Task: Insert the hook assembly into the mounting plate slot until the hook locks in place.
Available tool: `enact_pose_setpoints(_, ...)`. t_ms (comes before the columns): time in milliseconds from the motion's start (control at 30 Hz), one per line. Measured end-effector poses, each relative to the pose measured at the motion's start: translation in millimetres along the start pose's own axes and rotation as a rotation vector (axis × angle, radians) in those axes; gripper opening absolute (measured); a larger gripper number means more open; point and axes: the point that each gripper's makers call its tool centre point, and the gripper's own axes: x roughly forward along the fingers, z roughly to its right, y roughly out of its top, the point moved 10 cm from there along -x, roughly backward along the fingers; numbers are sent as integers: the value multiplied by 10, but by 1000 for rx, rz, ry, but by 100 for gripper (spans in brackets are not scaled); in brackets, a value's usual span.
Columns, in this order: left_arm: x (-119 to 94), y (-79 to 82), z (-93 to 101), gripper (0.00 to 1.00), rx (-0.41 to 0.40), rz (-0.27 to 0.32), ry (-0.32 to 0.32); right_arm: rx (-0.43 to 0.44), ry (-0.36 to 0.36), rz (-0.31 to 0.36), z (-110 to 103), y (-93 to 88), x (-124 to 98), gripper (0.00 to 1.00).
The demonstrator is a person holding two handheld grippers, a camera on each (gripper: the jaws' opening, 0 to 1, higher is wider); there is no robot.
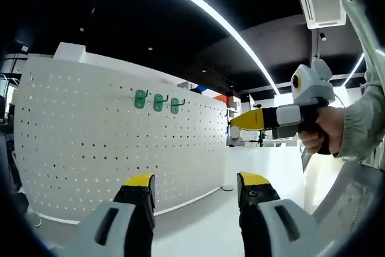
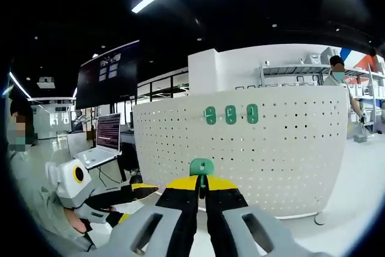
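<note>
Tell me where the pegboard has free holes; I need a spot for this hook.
Three green plastic hooks crowd the upper middle of the white perforated pegboard. Holes are bare below them and toward both ends. The right claw holds a fourth green hook.

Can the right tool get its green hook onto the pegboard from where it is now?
Probably yes. The right tool is shut on the green hook and faces the pegboard, with bare holes below the three mounted hooks and nothing in between.
</note>
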Motion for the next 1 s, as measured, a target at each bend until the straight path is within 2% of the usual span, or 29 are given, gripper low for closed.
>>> enact_pose_setpoints(300, 0, -17, 3, 59, 51, -24, 3, -9, -63, 13, 183, 90, 30, 1)
enact_pose_setpoints(567, -5, -16, -7, 58, 55, -24, 5, -24, -136, 16, 376, 176, 81, 1)
enact_pose_setpoints(1000, 0, -29, -4, 57, 54, -28, -3, -42, -196, 48, 592, 313, 219, 1)
